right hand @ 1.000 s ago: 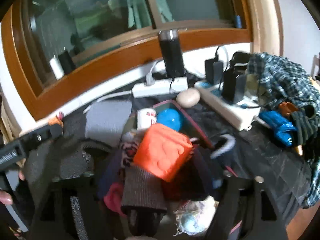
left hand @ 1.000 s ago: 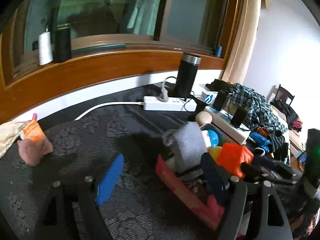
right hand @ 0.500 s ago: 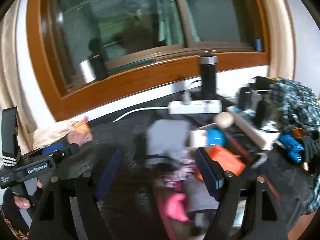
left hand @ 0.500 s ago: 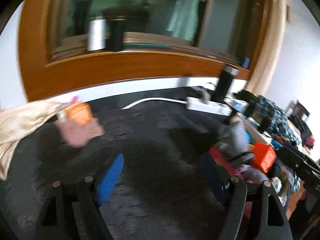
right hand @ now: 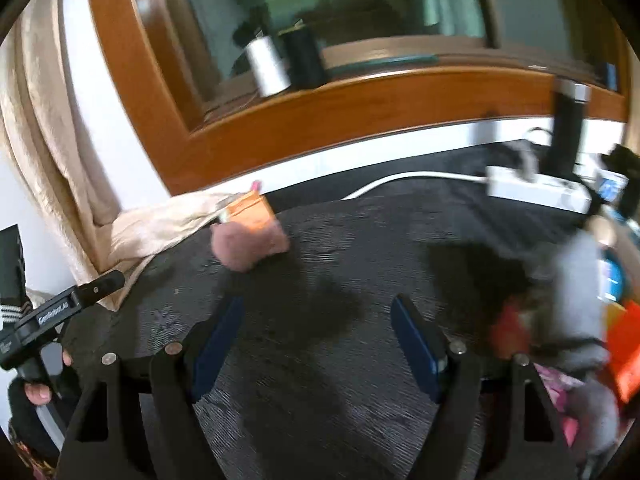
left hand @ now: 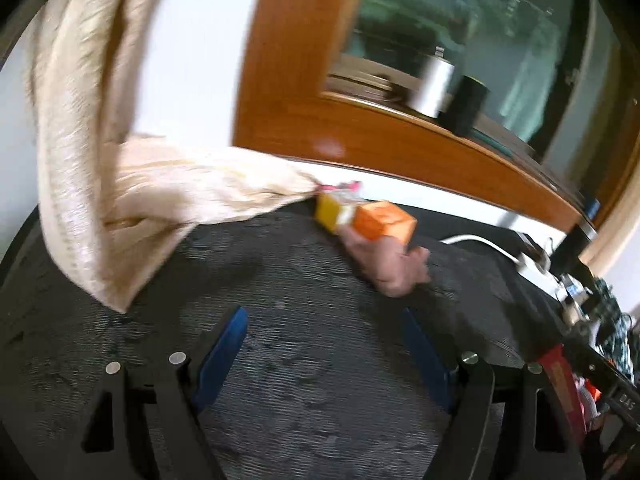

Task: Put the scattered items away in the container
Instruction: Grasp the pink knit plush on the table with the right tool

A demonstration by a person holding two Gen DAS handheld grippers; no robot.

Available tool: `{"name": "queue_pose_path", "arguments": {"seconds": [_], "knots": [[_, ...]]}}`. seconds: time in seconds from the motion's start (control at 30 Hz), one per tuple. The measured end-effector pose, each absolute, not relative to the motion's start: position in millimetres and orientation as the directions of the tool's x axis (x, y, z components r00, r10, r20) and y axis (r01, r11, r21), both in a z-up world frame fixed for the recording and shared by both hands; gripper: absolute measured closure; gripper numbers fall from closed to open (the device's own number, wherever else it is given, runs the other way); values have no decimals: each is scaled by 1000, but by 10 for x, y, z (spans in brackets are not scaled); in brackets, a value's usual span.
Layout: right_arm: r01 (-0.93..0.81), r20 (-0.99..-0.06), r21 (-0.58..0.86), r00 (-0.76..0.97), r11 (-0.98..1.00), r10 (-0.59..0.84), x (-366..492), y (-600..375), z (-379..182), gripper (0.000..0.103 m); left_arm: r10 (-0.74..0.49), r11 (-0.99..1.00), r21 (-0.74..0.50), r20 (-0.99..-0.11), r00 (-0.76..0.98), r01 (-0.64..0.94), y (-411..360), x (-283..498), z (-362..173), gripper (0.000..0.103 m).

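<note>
orange carton (left hand: 383, 220) lying tilted atop a pink sock (left hand: 390, 265) by the curtain edge, red container (right hand: 516, 334) crammed with clothes, far right

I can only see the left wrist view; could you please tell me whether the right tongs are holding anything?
Observer: No, the right tongs are open and empty, over the dark tablecloth.
Operator: Thank you. I can only see a sliver of the container; what is on top of it?
Observer: A grey sock is draped over the heap in the red container. An orange block sits beside the sock at the right edge. The picture is blurred there.
</note>
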State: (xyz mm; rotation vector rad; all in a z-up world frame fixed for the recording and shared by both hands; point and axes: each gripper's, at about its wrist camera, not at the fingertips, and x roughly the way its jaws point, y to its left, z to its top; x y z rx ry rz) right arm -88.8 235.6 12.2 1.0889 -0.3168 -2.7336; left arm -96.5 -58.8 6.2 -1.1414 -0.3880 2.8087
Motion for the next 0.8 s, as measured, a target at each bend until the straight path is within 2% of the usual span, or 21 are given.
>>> {"name": "queue_pose_path", "arguments": {"seconds": [0.17, 0.37, 0.6, 0.67, 0.7, 0.8], "knots": [[147, -674, 261, -680, -954, -289, -1353, 1946, -17, 23, 180, -953, -298, -682, -709, 45, -782, -1057, -135, 22], [217, -679, 186, -676, -958, -285, -1855, 1422, -216, 23, 176, -938, -331, -714, -677, 105, -974, -1199, -387, 22], [287, -693, 23, -686, -958, -222, -2189, 995, -501, 23, 160, -944, -309, -739, -655, 117, -931, -1300, -552, 22], [281, -715, -25, -675, -959, -179, -2229, 941, -608, 38, 163, -948, -300, -747, -645, 107, -885, -1325, -592, 22], [267, -723, -34, -672, -963, -161, -2237, 960, -639, 49, 164, -950, -296, -750, -641, 103, -865, -1332, -608, 22], [218, -737, -21, -662, -976, -133, -2225, 1091, -654, 57, 166, -952, -290, -749, -641, 93, -832, -1328, -613, 22]]}}
